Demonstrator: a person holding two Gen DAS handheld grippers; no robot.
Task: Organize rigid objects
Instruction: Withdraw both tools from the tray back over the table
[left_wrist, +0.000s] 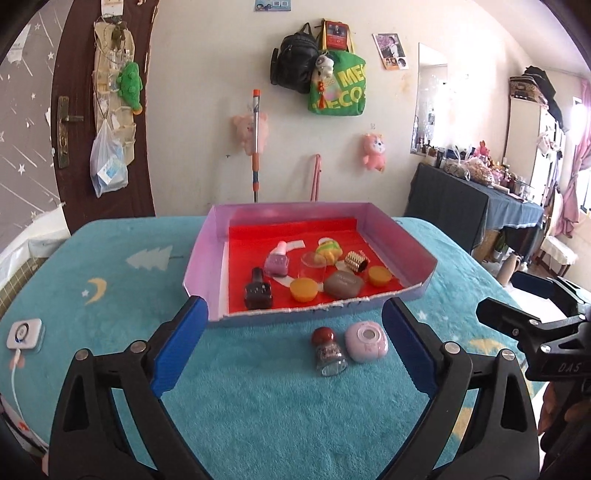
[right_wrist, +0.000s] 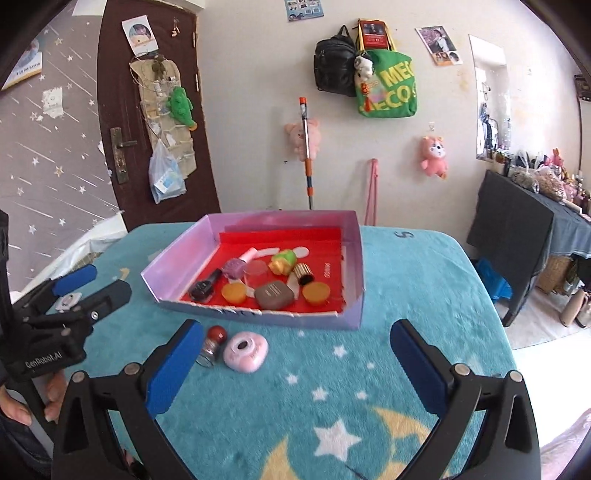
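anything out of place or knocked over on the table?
Yes. A red-capped bottle lies tipped on the blanket beside a pink case, both outside the tray that holds the other items. Both grippers are open and empty.

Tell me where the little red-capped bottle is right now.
The red-capped bottle lies on the teal blanket outside the tray, just before its near wall, touching the pink round case on its right in both wrist views.
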